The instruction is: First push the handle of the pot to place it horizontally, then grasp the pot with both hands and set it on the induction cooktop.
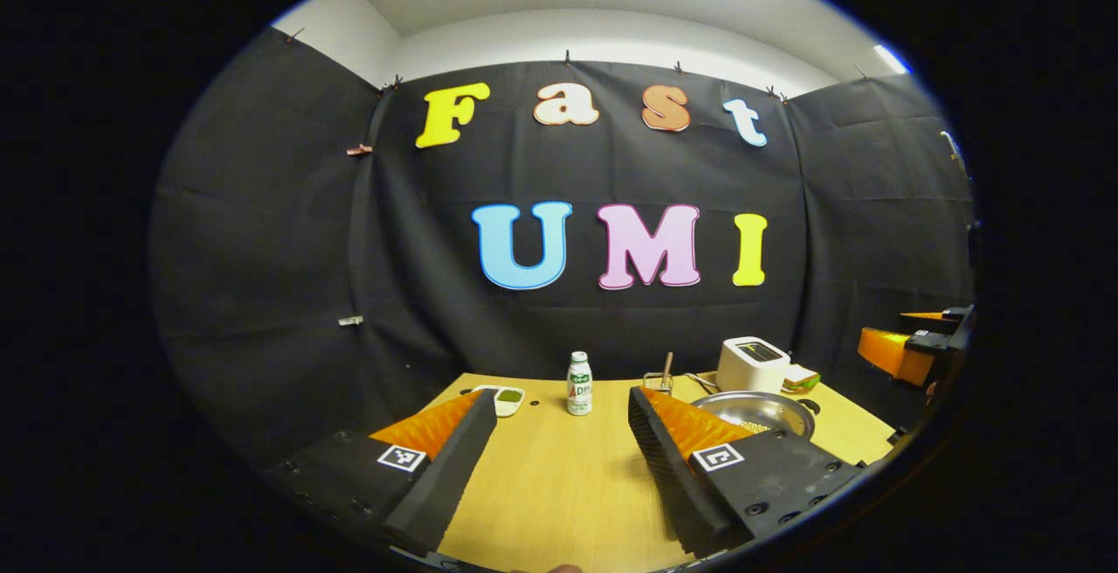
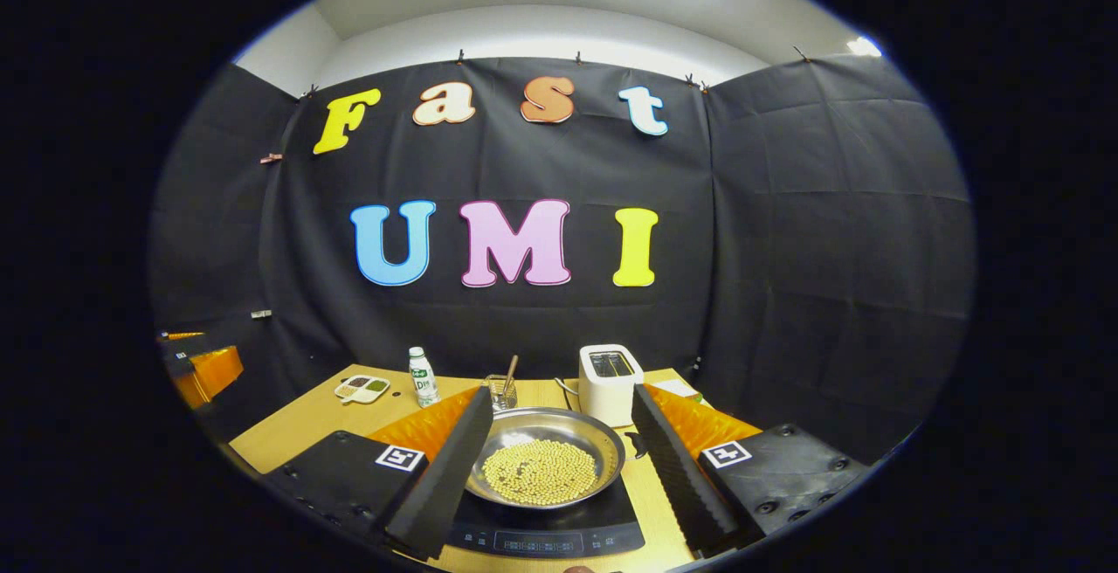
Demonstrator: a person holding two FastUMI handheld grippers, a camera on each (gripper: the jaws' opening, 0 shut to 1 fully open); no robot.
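- Two grippers hang above a wooden table (image 1: 559, 486) in a booth, each with its fingers spread wide and nothing between them.
- Bare tabletop lies in front of the left gripper (image 1: 555, 459), running back to a small bottle (image 1: 579, 383) that stands upright near the far edge.
- Left of the bottle, a small white dish (image 1: 508, 399) sits close to the table's far left corner.
- The pot (image 2: 546, 465), a shallow, round, shiny metal pan, sits on the cooktop (image 2: 546, 531), a flat dark slab with a control strip along its near edge.
- Small pale yellow beans cover the pot's floor; I cannot tell where its handle lies.
- The right gripper (image 2: 555, 459) is level and aimed forward, its fingers standing either side of the pot and above it, not touching.
- In the left gripper view the pot (image 1: 755, 411) shows to the right, partly behind that gripper's right finger.
- Behind the pot a white boxy toaster (image 2: 610, 383) stands near the far edge; a glass (image 2: 502, 391) with a stick in it stands to its left.
- Room is tight at the back right, where toaster, glass and pot crowd together.
- Both grippers' inner finger faces are ridged, and square printed markers sit on their bodies.
- At the left rim of the right gripper view the other gripper (image 2: 196, 363) shows, well apart from the pot.
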